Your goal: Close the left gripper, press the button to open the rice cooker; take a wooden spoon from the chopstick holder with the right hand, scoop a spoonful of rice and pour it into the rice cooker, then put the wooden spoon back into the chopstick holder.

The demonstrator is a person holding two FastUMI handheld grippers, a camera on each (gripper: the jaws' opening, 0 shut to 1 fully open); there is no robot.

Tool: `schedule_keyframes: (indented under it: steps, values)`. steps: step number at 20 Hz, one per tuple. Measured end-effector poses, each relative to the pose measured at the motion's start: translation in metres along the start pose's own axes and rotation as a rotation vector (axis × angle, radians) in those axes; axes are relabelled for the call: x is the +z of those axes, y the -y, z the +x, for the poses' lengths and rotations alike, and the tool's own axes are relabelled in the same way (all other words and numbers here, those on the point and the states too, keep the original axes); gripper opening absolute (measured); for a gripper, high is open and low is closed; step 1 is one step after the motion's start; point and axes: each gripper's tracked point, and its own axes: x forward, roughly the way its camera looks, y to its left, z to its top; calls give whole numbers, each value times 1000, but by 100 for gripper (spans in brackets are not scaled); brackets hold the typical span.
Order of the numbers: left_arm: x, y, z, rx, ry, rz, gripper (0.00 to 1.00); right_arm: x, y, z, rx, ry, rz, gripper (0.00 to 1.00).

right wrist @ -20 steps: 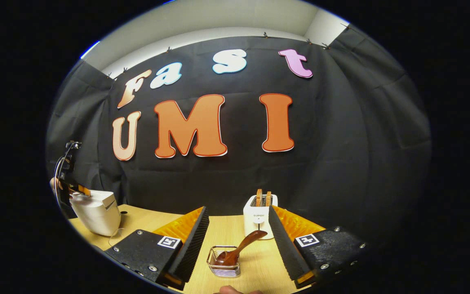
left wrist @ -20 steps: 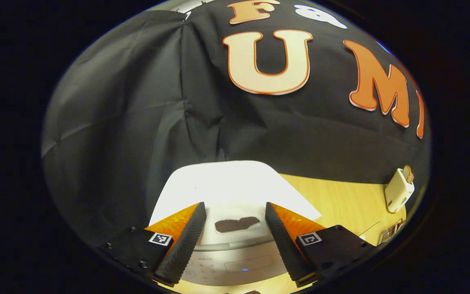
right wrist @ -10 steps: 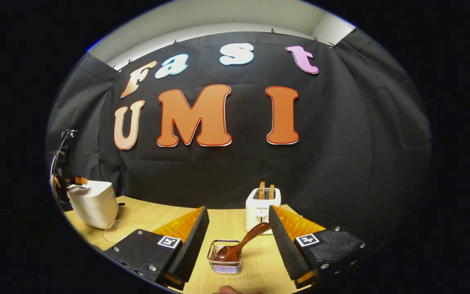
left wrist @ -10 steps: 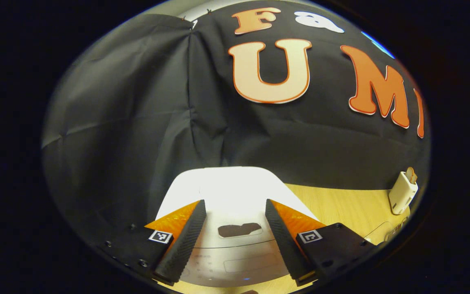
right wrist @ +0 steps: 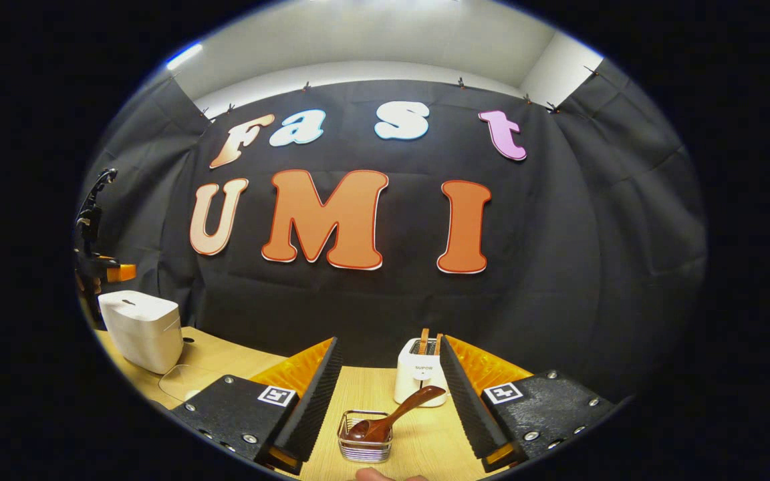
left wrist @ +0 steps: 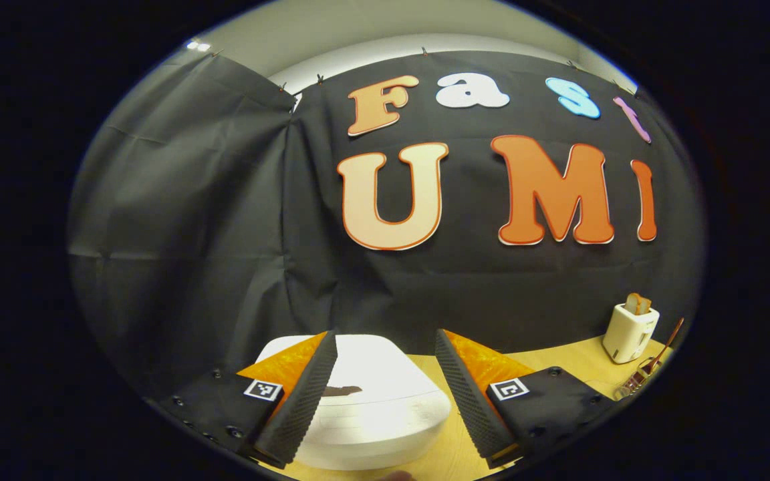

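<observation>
Our left gripper [left wrist: 385, 387] has its two ribbed black fingers spread wide, holding nothing, and it hangs above the near part of the white, rounded rice cooker [left wrist: 378, 407], whose lid is down. From the right gripper view we see this gripper [right wrist: 107, 270] raised clear of the cooker's top [right wrist: 139, 329]. Our right gripper [right wrist: 388, 401] is likewise spread and empty, lined up with the small wire chopstick holder [right wrist: 365, 441] standing on the pale wooden table [right wrist: 425, 444] just ahead of it.

We judge the first step is in hand and not yet done: the fingers have to be pressed together before we push the lid button. The next move calls for closing them and bringing the joined tips down onto the release, which we cannot make out clearly from here.

The dark brown wooden spoon [right wrist: 392, 417] rests bowl-down in the holder, its handle leaning up and to the right toward a white toaster [right wrist: 422, 374] with two slices in it. We cannot spot the rice to be scooped.
</observation>
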Motion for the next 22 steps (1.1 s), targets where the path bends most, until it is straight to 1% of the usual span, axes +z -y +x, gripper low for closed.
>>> schedule_keyframes:
  steps: [1,2,3,4,7,10,11,12,13,14,15,16,17,19,22]
  values:
    - [2,7,-1,-22,12,-4,96,2,0,0,-1,8,2,87]
    - [5,12,-2,-39,30,-8,98,2,0,0,-4,11,3,82]
    - [8,17,-2,-56,48,-10,96,2,-1,-2,-1,16,3,82]
    - [11,22,-3,-70,68,-12,97,2,-1,-2,0,17,3,87]
    - [18,39,-5,-121,124,-4,97,-5,-6,-4,20,1,-5,87]
    - [16,42,-6,-111,142,10,96,-7,-12,-5,29,4,-14,87]
    - [15,46,-7,-127,144,12,97,-6,-12,-6,29,10,-19,87]
    - [14,51,-8,-150,147,14,96,-7,-12,-6,29,14,-29,92]
    - [14,51,-8,-155,155,13,96,-7,-11,-6,28,16,-39,88]
    - [16,51,-7,-155,168,17,98,-9,-10,-6,28,13,-47,92]
    - [18,49,-7,-141,180,22,98,-9,-10,-7,29,11,-50,92]
    - [20,47,-6,-131,191,28,98,-9,-8,-8,25,9,-51,88]
    - [21,47,-5,-124,197,31,96,-10,-8,-7,27,11,-51,88]
    - [23,48,-5,-124,211,26,98,-12,-6,-8,23,9,-48,88]
    - [25,47,-3,-108,224,29,96,-14,-5,-7,29,2,-46,88]
